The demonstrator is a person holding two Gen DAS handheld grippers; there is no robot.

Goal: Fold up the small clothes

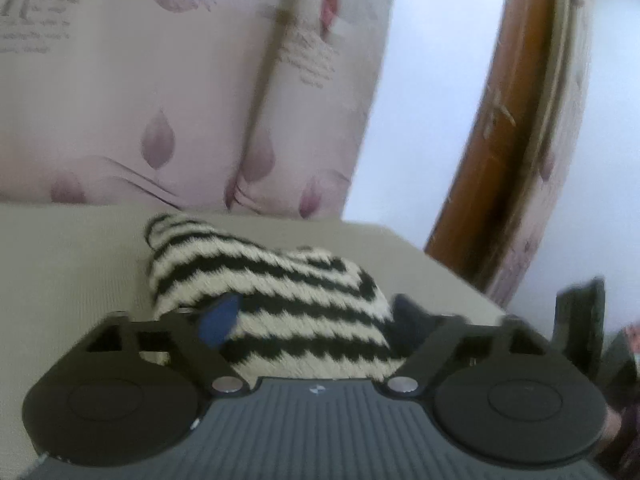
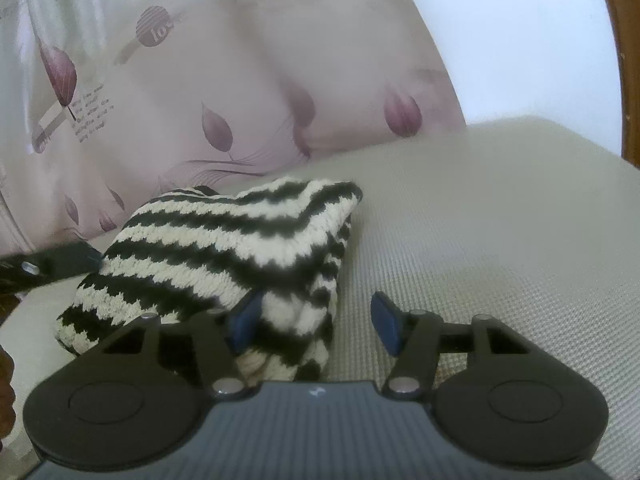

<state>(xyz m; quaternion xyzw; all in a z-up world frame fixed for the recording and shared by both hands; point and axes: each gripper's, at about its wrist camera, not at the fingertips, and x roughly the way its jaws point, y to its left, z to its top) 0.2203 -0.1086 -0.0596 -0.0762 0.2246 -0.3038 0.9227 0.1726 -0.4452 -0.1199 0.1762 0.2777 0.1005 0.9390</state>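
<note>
A black-and-cream striped knitted garment [image 1: 272, 292] lies bunched in folds on a beige mat [image 1: 72, 264]. My left gripper [image 1: 312, 320] stands open with the garment's near edge between its spread blue-padded fingers [image 1: 218, 322]; the right finger is partly hidden by the knit. In the right wrist view the garment [image 2: 224, 248] sits left of centre on the mat [image 2: 480, 216]. My right gripper [image 2: 316, 322] is open, its left pad [image 2: 246, 320] against the garment's near corner and its right pad [image 2: 386, 326] over bare mat.
Pink leaf-print curtains [image 1: 160, 100] hang behind the mat, also in the right wrist view [image 2: 200, 92]. A curved brown wooden frame [image 1: 508, 152] rises at the right. The other gripper's black body shows at the left edge of the right wrist view [image 2: 52, 262].
</note>
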